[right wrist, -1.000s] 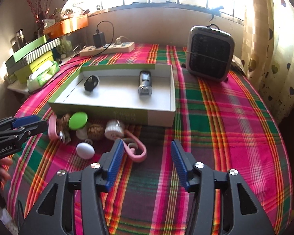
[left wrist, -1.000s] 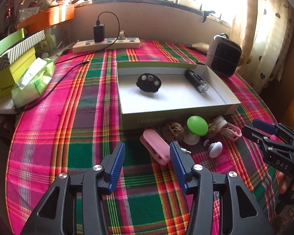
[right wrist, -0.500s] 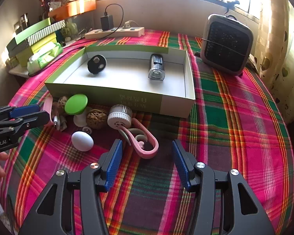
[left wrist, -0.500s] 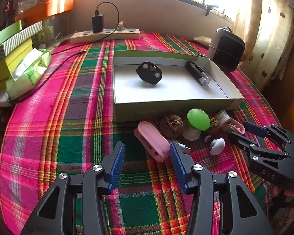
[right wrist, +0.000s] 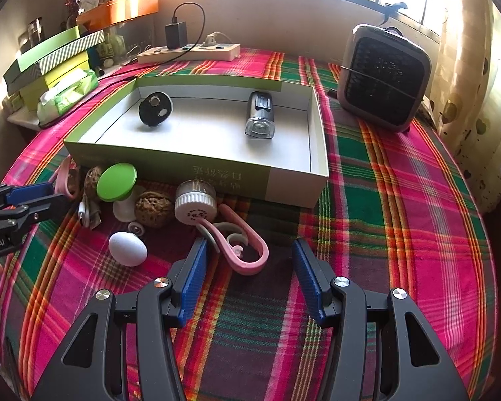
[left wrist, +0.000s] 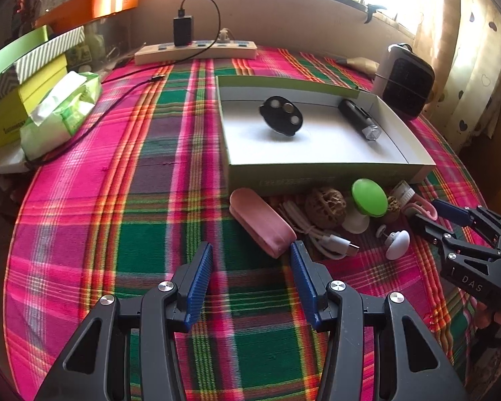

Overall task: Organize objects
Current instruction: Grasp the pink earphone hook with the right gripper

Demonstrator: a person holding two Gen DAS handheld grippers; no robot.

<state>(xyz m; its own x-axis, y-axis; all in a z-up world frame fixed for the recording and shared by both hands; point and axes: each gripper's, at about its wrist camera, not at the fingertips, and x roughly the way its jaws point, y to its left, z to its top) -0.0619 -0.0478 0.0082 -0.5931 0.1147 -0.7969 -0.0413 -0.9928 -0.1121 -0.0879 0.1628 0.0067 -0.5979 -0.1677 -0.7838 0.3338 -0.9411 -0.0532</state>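
Observation:
A shallow green box [left wrist: 317,170] [right wrist: 170,162] on the plaid cloth holds a black disc [left wrist: 281,119] [right wrist: 155,109] and a small dark torch [left wrist: 359,123] [right wrist: 260,118]. In front of it lie a pink case [left wrist: 262,222], a white cable [left wrist: 327,239], a walnut [left wrist: 324,206] [right wrist: 154,208], a green-capped mushroom piece [left wrist: 369,197] [right wrist: 116,182], a white knob [left wrist: 396,243] [right wrist: 127,248], a white round brush [right wrist: 195,205] and a pink hook [right wrist: 247,250]. My left gripper [left wrist: 250,250] stands open just short of the pink case. My right gripper [right wrist: 248,250] is open, its fingers on either side of the pink hook.
A dark fan heater [right wrist: 382,78] stands at the back right. A power strip [left wrist: 197,52] with a plugged charger lies along the far wall. Stacked boxes [left wrist: 20,77] and a wipes pack [left wrist: 61,110] sit at the left. The table's edge drops off at the right, by the curtain.
Both grippers have come closer to the row of small objects, which now look larger and nearer. The pink hook now lies between the right gripper's fingers. Jaws unchanged.

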